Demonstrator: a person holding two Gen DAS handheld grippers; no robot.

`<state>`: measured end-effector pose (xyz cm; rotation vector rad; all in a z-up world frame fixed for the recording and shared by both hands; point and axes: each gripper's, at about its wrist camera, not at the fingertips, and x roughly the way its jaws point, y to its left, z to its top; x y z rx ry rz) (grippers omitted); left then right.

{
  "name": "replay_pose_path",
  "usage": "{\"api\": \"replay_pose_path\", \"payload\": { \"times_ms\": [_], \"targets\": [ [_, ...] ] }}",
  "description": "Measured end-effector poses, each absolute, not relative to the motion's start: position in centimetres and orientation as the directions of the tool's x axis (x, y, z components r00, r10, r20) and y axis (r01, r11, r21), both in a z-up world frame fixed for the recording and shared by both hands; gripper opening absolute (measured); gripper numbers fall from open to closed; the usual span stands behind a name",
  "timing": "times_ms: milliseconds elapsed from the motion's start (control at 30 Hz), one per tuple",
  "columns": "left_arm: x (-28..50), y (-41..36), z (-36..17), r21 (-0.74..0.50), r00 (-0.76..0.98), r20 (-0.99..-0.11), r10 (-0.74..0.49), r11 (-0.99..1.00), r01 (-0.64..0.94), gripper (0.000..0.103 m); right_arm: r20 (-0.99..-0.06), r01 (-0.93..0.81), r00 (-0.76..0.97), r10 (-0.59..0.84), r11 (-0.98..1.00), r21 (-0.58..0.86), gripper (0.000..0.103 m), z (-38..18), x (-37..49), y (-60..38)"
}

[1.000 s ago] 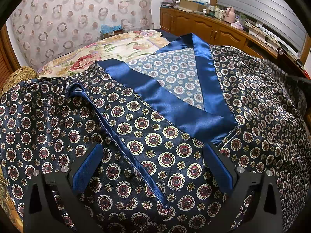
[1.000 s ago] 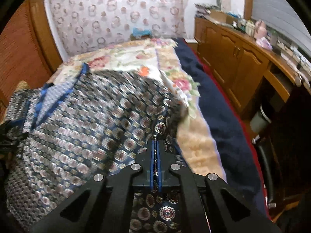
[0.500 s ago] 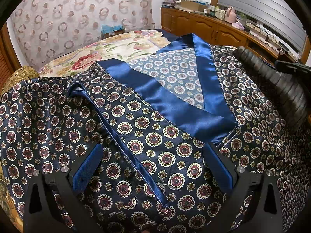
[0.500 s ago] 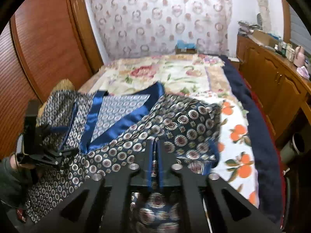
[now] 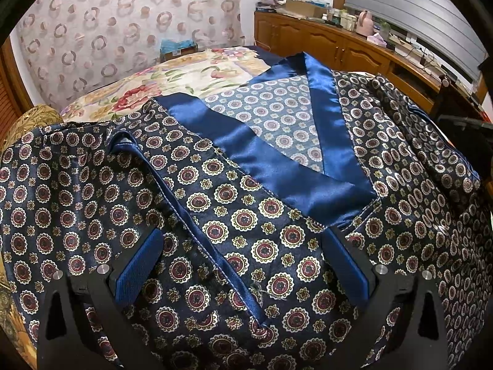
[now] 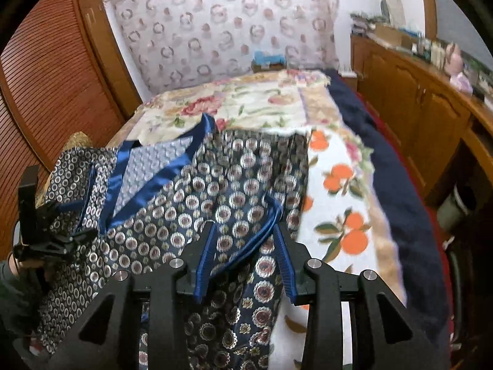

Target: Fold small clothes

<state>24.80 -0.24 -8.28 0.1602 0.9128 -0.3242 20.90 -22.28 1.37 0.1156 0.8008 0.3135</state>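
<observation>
A dark navy silk garment (image 5: 246,209) with round medallion print and a shiny blue collar band (image 5: 277,166) lies spread on the bed. My left gripper (image 5: 243,262) is open, its blue pads resting wide apart on the cloth over a blue piped seam. In the right wrist view the same garment (image 6: 197,203) lies with its right side folded inward. My right gripper (image 6: 246,246) is open above that folded part, with a blue cord between its fingers (image 6: 285,265). The left gripper (image 6: 49,234) shows at the far left there.
The bed has a floral and orange-print cover (image 6: 339,191) with a navy blanket (image 6: 400,191) along its right edge. Wooden cabinets (image 6: 416,92) run along the right wall, a slatted wooden door (image 6: 52,92) stands left, a patterned curtain (image 5: 123,30) behind.
My right gripper has opened and let go of the garment's edge after carrying it leftward over the garment. The left gripper has stayed in place, open.
</observation>
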Motion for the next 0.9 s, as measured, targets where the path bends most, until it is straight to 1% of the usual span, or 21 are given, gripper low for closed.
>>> {"api": "replay_pose_path", "payload": {
  "times_ms": [133, 300, 400, 500, 667, 900],
  "targets": [
    [24.0, 0.1, -7.7, -0.014, 0.570, -0.793, -0.213, 0.943, 0.333, 0.103, -0.745, -0.248, 0.584, 0.323, 0.945, 0.215, 0.039, -0.1, 22.6, -21.4],
    [22.5, 1.0, -6.4, -0.029, 0.594, -0.773, -0.223, 0.947, 0.318, 0.103, -0.744, -0.246, 0.586, 0.321, 0.945, 0.214, 0.039, 0.0, 23.7, -21.3],
    [21.8, 1.7, -5.7, -0.051, 0.606, -0.760, -0.234, 0.952, 0.303, 0.103, -0.747, -0.262, 0.584, 0.319, 0.944, 0.198, 0.034, -0.1, 24.6, -20.4],
    [21.4, 2.2, -5.0, -0.047, 0.620, -0.750, -0.228, 0.955, 0.294, 0.103, -0.743, -0.291, 0.572, 0.346, 0.933, 0.211, 0.029, -0.2, 24.9, -19.2],
    [21.3, 2.9, -4.1, -0.035, 0.641, -0.737, -0.212, 0.960, 0.277, 0.103, -0.712, -0.359, 0.529, 0.461, 0.882, 0.304, 0.029, 0.0, 25.5, -17.3],
    [21.3, 3.7, -3.3, -0.055, 0.658, -0.721, -0.219, 0.964, 0.260, 0.103, -0.664, -0.429, 0.546, 0.510, 0.851, 0.302, 0.029, 2.1, 25.3, -15.7]
  ]
}}
